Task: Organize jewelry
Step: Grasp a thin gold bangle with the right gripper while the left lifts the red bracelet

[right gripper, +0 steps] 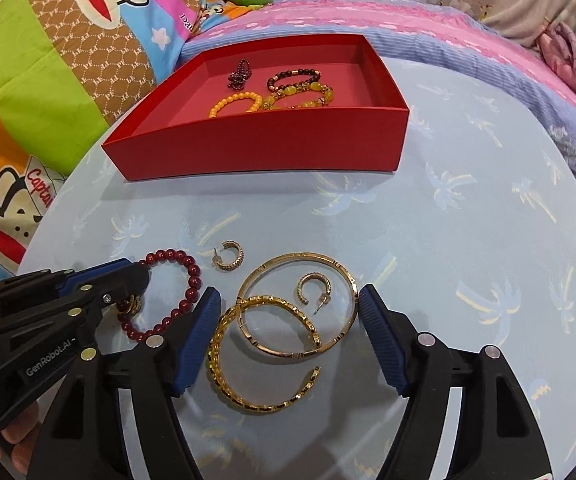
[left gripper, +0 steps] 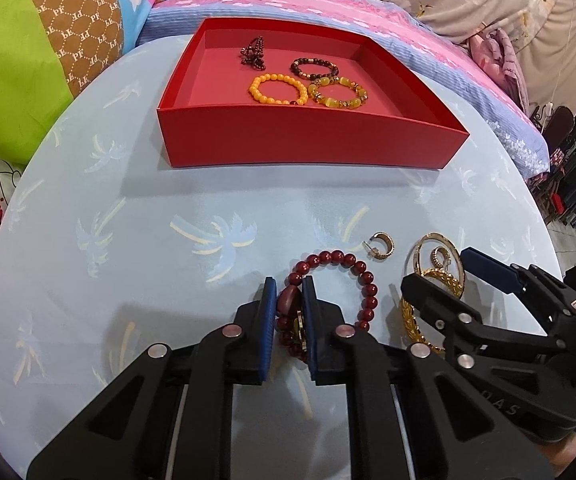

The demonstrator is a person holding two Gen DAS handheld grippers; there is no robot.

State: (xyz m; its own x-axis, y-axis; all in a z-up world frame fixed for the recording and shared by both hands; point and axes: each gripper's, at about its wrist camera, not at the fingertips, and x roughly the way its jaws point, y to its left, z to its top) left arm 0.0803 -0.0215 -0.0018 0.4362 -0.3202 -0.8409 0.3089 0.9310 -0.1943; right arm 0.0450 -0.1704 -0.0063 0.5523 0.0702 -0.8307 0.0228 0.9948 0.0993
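The left gripper [left gripper: 289,300] has its jaws clamped on the large bead of the dark red bracelet [left gripper: 361,276], which lies on the round blue table [left gripper: 208,200] near its front edge. The right gripper [right gripper: 289,320] hangs with its jaws wide apart, one on each side of two gold bangles [right gripper: 299,308] that overlap on the tabletop. A small gold hoop earring [right gripper: 315,286] lies inside the upper bangle; a second earring [right gripper: 230,260] sits just beyond, between the bangles and the red bracelet.

The two grippers are close together, the left one's fingers reaching in just beside the right one's left finger, so room there is tight.

Farther back stands the red box [left gripper: 307,144], its near wall facing the grippers. Inside lie an orange bracelet [left gripper: 276,88], a yellow-green bracelet [left gripper: 337,94], a dark bead bracelet [left gripper: 313,66] and a small dark red beaded piece [left gripper: 252,54], clustered toward the middle and back; the box's left and right floor is bare. A broad stretch of tabletop separates the box from the loose jewelry. Colourful bedding [right gripper: 68,60] surrounds the table's far edge.
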